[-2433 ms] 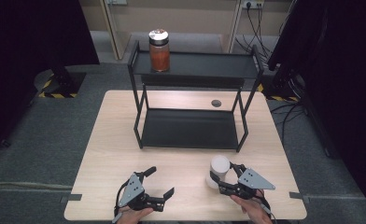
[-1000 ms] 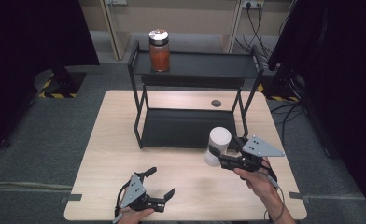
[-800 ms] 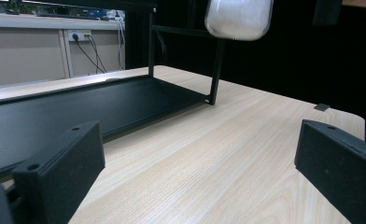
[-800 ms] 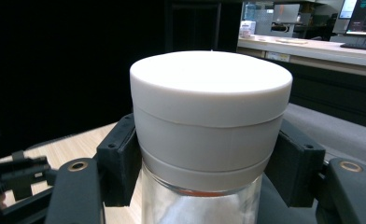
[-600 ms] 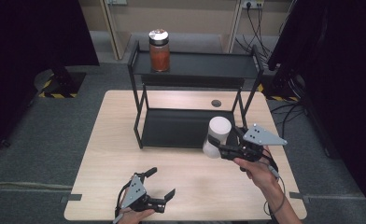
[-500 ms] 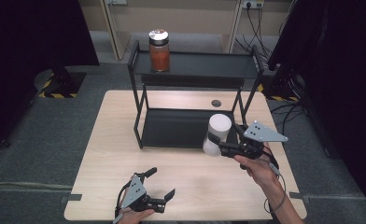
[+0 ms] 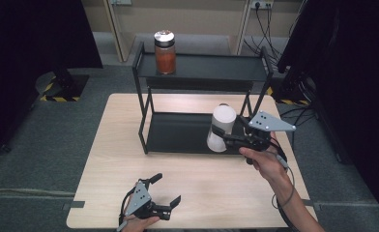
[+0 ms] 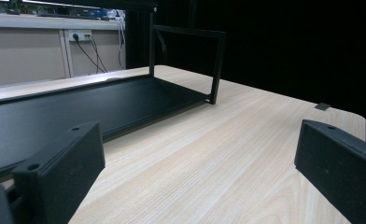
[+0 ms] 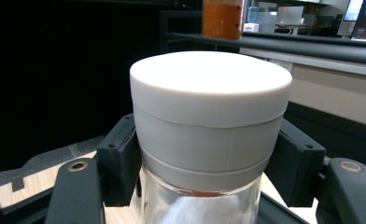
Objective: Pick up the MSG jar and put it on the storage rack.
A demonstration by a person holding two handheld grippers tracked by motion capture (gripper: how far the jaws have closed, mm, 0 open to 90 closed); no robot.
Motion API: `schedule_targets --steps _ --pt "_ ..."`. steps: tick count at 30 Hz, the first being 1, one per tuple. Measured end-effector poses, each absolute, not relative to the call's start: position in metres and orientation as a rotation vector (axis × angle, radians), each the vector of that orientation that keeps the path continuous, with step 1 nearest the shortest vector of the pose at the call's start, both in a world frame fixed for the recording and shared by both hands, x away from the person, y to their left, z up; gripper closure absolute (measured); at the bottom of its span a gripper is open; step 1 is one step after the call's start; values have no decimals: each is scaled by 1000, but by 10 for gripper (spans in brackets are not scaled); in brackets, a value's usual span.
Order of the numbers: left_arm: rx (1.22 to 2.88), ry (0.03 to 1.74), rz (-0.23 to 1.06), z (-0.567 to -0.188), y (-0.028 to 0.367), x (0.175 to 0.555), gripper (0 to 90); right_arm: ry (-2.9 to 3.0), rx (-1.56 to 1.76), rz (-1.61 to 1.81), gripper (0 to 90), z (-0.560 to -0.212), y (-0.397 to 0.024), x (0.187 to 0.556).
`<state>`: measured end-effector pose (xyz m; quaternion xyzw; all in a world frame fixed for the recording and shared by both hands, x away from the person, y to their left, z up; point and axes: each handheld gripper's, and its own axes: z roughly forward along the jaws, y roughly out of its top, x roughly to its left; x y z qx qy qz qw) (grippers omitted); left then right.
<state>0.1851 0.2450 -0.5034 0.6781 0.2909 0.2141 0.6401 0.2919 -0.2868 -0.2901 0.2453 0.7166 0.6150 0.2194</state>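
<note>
My right gripper [image 7: 222, 138] is shut on a white-lidded glass jar [image 7: 222, 126], held in the air in front of the black two-tier shelf rack [image 7: 202, 67], near its right side. In the right gripper view the jar [image 9: 210, 116] sits between both black pads [image 9: 118, 161], gripped just below the lid. A second jar with orange contents [image 7: 165, 52] stands on the rack's top shelf at the left. My left gripper [image 7: 166, 191] rests open on the table's front edge, with nothing between its pads [image 8: 59, 170].
The wooden table [image 7: 129, 154] carries the rack at its back half; the lower shelf [image 7: 178, 133] is bare. The rack's upright posts [image 7: 141, 111] frame the shelf opening. Dark curtains and cables surround the table.
My right gripper lifted the white-lidded jar from the table's front and carried it up and forward toward the rack. The left gripper stayed put.
</note>
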Motion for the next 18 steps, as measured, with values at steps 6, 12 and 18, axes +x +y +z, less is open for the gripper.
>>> schedule_targets --steps 6,12,18 --pt "1553 662 484 -504 244 186 10 1988 675 1710 350 -273 -283 300" --pt "1541 669 497 -504 246 186 10 1994 663 1710 350 -256 -279 305" --pt "1540 671 494 -504 247 186 10 1989 662 1707 350 -245 -275 311"
